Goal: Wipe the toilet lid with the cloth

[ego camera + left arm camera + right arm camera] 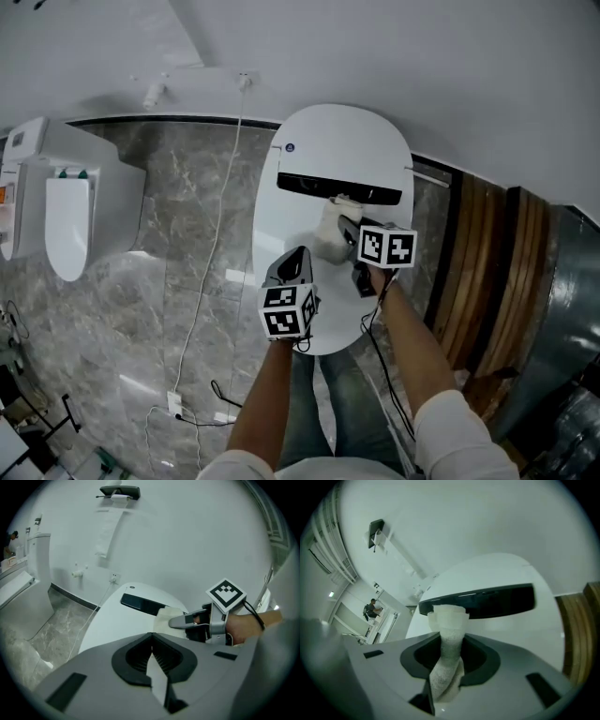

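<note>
Fingers [477,657] of our right gripper [449,654] are clamped on a white, nubbly terry cloth [447,623]. It runs up between them as a twisted strip and ends in a folded wad past their tips. From the head view we see that wad lying on the white, oval, glossy toilet lid [330,145]. It sits just on the near side of the long black glossy strip [339,188] that crosses the lid, a little right of the lid's middle.

Our left gripper [296,258] has its ribbed black fingers [165,657] closed tight together with nothing between them. It hangs over the near half of the lid, left of the right gripper and apart from it, tips slanting down toward the white surface. We cannot tell whether those tips touch the lid.

Around the toilet lies a grey veined marble floor [178,234], with a thin white cable [214,253] trailing across it on the left. Farther left stands a second white porcelain fixture [70,220]. To the right of the toilet runs a panel of brown wooden slats [487,272]. On the white wall [187,536], the left gripper view shows a black paper holder [120,490] with a strip of white paper [105,531] hanging from it.
</note>
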The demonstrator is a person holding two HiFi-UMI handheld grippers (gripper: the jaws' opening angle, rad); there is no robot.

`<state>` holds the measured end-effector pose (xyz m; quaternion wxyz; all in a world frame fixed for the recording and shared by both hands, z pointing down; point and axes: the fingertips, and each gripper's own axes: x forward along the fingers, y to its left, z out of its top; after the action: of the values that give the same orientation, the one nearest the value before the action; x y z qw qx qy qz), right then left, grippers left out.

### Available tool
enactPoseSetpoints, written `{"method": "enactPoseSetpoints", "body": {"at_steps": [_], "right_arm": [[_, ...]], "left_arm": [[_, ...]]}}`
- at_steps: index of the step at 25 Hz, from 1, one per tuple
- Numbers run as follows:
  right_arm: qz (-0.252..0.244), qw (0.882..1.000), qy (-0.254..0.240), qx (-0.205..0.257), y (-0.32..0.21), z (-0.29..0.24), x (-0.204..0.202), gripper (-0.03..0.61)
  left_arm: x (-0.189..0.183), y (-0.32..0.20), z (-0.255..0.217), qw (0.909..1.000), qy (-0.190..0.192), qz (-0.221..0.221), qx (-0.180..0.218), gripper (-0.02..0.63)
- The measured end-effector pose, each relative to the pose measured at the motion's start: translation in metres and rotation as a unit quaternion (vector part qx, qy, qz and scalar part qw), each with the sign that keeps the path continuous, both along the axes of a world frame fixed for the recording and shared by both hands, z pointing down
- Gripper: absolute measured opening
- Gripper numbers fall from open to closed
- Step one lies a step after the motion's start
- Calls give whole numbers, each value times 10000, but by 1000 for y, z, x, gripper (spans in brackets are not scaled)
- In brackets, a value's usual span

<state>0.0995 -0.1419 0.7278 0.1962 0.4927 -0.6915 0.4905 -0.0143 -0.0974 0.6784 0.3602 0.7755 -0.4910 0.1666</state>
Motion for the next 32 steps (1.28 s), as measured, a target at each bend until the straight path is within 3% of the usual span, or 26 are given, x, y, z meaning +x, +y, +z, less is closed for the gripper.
{"method": "enactPoseSetpoints", "body": {"at_steps": [7,12,15,18,22,27,32], "right_arm": [[929,9940,538,-209,38,6,146,103],[1048,9902,874,-292,42,5,167,103],[1005,9928,643,-31,37,-10,132,103],[696,9975,-57,132,36,-20,59,101],[257,9967,-768,-3,37,-16,-48,101],[-352,9948,-943,-175,36,-4,-160,101],[-531,9958,-690,-271,38,12,-194,101]], "left_arm": [[40,8,1,9998,86,163,-42,14],[35,14,3,9999,20,126,-77,14],[16,15,3,10000,26,-22,-65,12],[-12,13,5,9997,33,-248,-81,14],[-59,13,4,9982,-84,-592,-63,14],[-114,22,4,9963,-293,-800,-62,14],[-136,35,10,9951,-276,-937,-131,14]]}}
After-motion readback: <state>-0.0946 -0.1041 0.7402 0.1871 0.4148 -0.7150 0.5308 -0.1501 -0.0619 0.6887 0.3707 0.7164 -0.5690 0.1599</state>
